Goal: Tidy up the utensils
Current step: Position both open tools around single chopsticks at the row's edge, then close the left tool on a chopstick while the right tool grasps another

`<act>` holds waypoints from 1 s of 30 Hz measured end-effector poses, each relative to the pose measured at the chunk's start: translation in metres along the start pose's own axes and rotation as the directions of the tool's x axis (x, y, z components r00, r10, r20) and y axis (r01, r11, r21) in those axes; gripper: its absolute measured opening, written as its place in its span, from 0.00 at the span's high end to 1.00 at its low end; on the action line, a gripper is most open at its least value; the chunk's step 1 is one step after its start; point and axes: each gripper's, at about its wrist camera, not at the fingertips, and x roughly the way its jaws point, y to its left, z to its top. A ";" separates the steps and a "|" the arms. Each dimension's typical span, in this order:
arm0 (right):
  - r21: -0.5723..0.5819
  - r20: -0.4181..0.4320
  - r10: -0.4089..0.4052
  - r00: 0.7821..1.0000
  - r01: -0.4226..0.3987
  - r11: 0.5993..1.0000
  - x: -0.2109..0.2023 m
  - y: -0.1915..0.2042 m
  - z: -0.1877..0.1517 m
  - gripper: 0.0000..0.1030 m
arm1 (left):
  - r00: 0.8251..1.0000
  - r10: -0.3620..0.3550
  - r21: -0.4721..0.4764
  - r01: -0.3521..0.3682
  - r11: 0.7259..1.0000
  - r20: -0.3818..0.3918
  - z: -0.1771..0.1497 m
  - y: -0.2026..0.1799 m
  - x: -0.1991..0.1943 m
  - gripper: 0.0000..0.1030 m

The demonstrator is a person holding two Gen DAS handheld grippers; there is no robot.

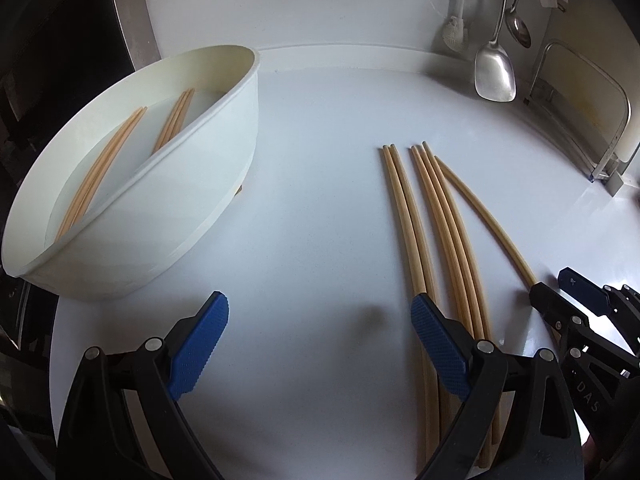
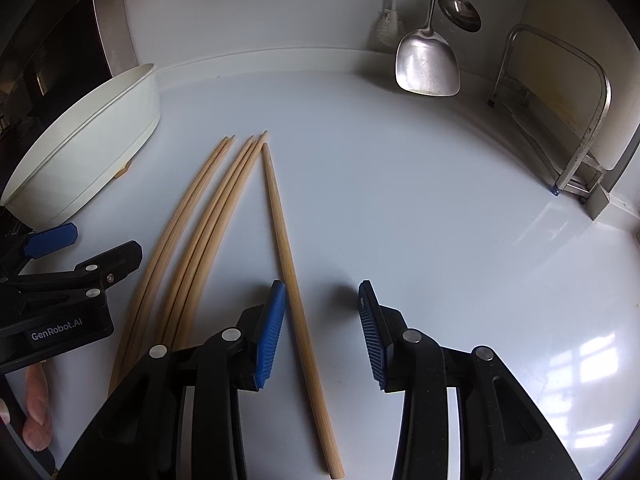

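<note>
The single pale wooden chopstick point(image 2: 286, 264) lies flat on the glossy white countertop point(image 2: 400, 200), running forward between the wide-open jaws of the right gripper point(image 2: 322, 332), close against the left blue pad and clear of the right one. It looks light, stiff and smooth, likely to roll or slip on the slick surface, so a grip across its thicker near part, squarely between the pads, seems safest. Just left of those jaws lies the bundle of five more bamboo chopsticks point(image 2: 192, 240), so closing should take only the one.

The left gripper point(image 1: 320, 344) also stands wide open and empty; its right pad sits over the bundle's near end. Ahead and left of its jaws is the oval white plastic tub point(image 1: 224, 184), already holding chopsticks. Open counter stretches ahead; hanging steel spatula point(image 2: 426, 64) and ladle point(image 2: 460, 8) stay well apart.
</note>
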 end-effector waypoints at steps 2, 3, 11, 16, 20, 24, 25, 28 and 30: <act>0.000 0.000 0.000 1.000 0.000 1.000 0.000 0.000 0.000 0.65 | 1.000 -0.007 0.002 0.007 1.000 0.002 0.000 -0.003 -0.001 0.12; -0.001 0.000 0.001 1.000 -0.001 1.000 0.000 0.000 0.000 0.65 | 1.000 -0.011 0.003 0.011 1.000 0.003 0.000 -0.004 -0.001 0.12; 0.000 0.000 0.002 1.000 -0.002 1.000 0.000 -0.001 0.001 0.65 | 1.000 -0.025 0.008 0.025 1.000 -0.013 -0.005 -0.012 0.004 0.10; 0.000 0.000 0.002 1.000 -0.002 1.000 0.000 -0.001 0.000 0.65 | 1.000 -0.022 0.012 0.023 1.000 -0.019 -0.008 -0.013 0.008 0.09; -0.007 -0.003 0.004 1.000 -0.004 1.000 -0.001 -0.001 0.000 0.65 | 1.000 -0.020 0.001 0.020 1.000 -0.019 -0.006 -0.010 0.010 0.07; -0.013 0.002 0.006 1.000 -0.006 1.000 -0.001 -0.001 -0.001 0.64 | 0.999 -0.025 -0.007 0.025 1.000 -0.019 -0.002 -0.008 0.014 0.05; -0.016 0.006 0.006 1.000 -0.006 1.000 -0.001 0.000 -0.002 0.64 | 1.000 -0.027 -0.003 0.027 1.000 -0.015 -0.001 -0.008 0.014 0.05; -0.028 0.007 0.012 1.000 -0.012 1.000 -0.001 0.003 -0.003 0.64 | 1.000 -0.029 -0.001 0.029 1.000 -0.013 0.000 -0.009 0.016 0.05; -0.040 0.006 0.019 1.000 -0.019 0.999 -0.001 0.004 -0.004 0.64 | 0.999 -0.031 -0.001 0.031 1.000 -0.013 0.001 -0.009 0.016 0.06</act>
